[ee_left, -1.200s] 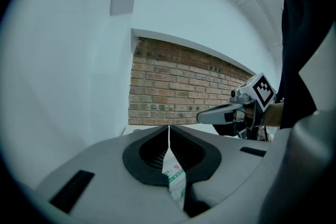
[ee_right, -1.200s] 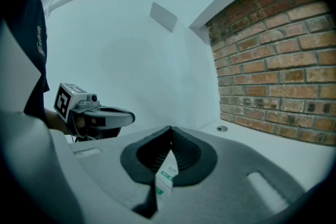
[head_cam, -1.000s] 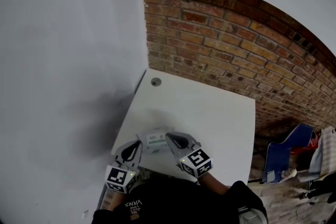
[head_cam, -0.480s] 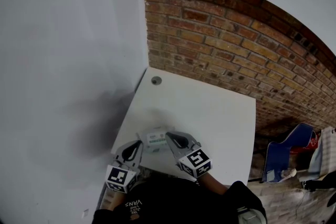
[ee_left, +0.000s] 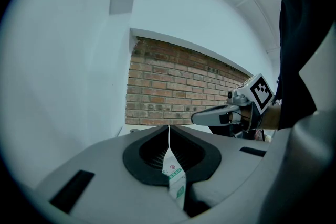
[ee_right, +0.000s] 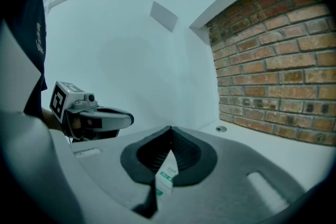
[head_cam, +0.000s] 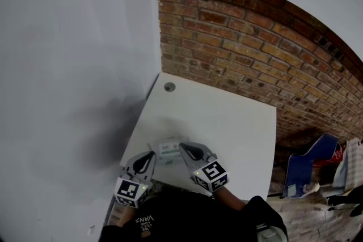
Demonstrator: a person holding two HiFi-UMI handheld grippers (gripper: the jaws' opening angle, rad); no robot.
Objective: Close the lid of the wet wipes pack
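Left gripper (ee_left: 169,129) jaws are pinched together on a thin edge of the pack (head_cam: 168,148). Right gripper (ee_right: 169,131) is clamped the same way on the opposite edge. Pack is at the near end of the table (head_cam: 227,122), between the two. Lid too small to read, so closure unconfirmed. Grommet (head_cam: 169,86) well apart; nothing obstructs.

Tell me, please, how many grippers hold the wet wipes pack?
2. The left gripper pinches the wet wipes pack at its left edge, the right gripper at its right edge; each is shut on it.
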